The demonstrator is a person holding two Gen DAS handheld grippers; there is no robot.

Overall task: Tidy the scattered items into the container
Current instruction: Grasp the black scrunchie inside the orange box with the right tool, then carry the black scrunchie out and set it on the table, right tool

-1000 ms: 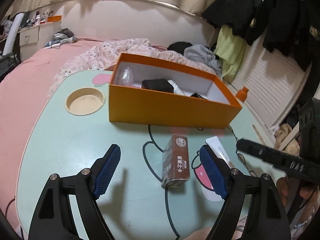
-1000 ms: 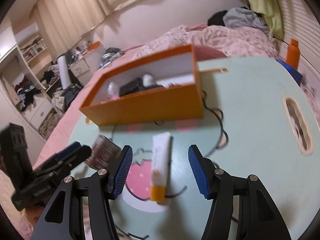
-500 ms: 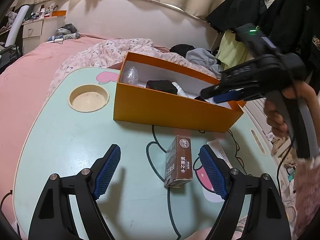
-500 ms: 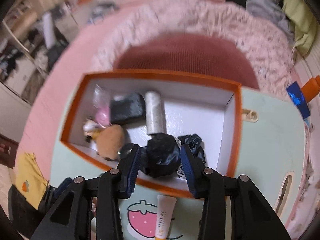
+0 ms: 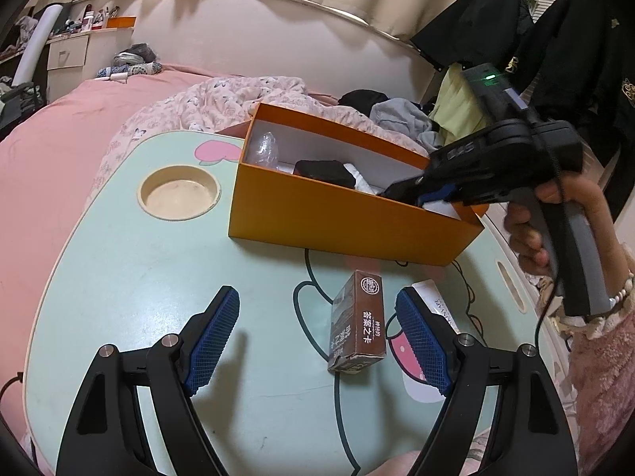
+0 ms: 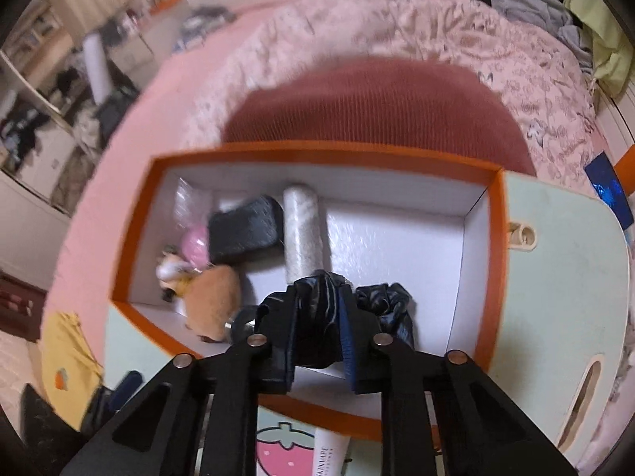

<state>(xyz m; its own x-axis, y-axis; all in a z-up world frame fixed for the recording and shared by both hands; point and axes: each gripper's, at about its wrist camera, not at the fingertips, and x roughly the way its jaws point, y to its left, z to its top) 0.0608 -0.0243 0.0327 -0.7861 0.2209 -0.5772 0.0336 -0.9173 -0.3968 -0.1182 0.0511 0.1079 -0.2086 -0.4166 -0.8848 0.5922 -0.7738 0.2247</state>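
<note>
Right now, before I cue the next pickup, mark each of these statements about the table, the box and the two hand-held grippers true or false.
1. The brown card box lies on the table, outside the orange box. True.
2. The left hand-held gripper is clamped on the brown card box. False: its jaws stand wide open and its pads do not touch it.
3. The right hand-held gripper is over the orange box, shut on a black crumpled item. True.
4. The white tube is already inside the orange box. False: it lies on the table in front of it.
5. The orange box is empty. False: several items lie inside.
</note>
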